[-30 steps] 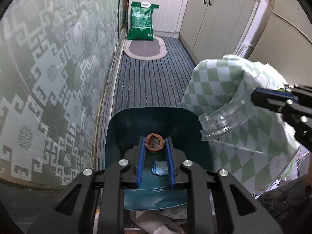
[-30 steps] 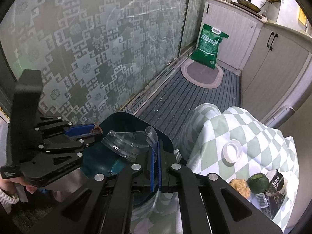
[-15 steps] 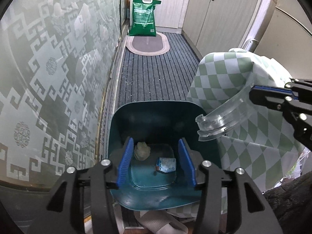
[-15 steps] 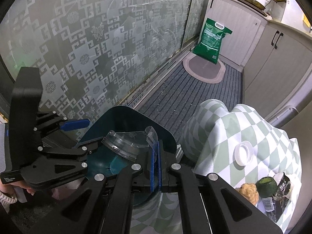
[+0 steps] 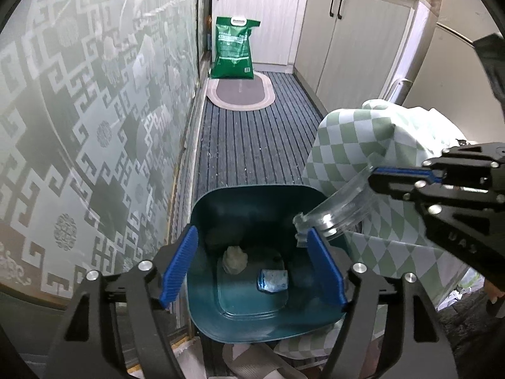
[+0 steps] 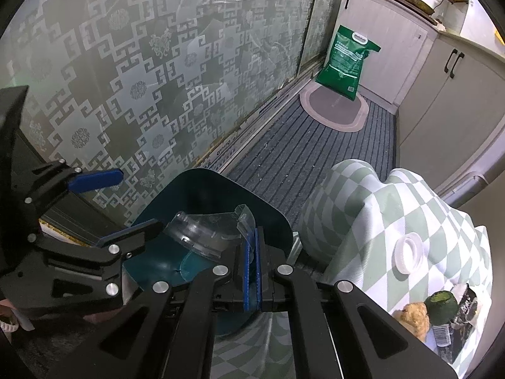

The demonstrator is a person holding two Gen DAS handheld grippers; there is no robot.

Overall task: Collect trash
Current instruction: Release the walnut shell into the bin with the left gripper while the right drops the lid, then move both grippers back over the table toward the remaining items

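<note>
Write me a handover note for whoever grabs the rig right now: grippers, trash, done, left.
Left hand-held gripper: jaws just opened, nothing between them, above the teal bin.
Right hand-held gripper: shut on a clear plastic cup piece, held over the bin.
Done: pale lump and blue wrapper lie in the bin.
Left: drop the cup piece; white lid, green fruit and packet wait on the checked cloth.

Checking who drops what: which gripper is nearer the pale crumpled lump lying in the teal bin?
Left. The left gripper hangs open right above the lump; the right gripper, shut on the clear plastic piece, sits at the bin's rim.
</note>
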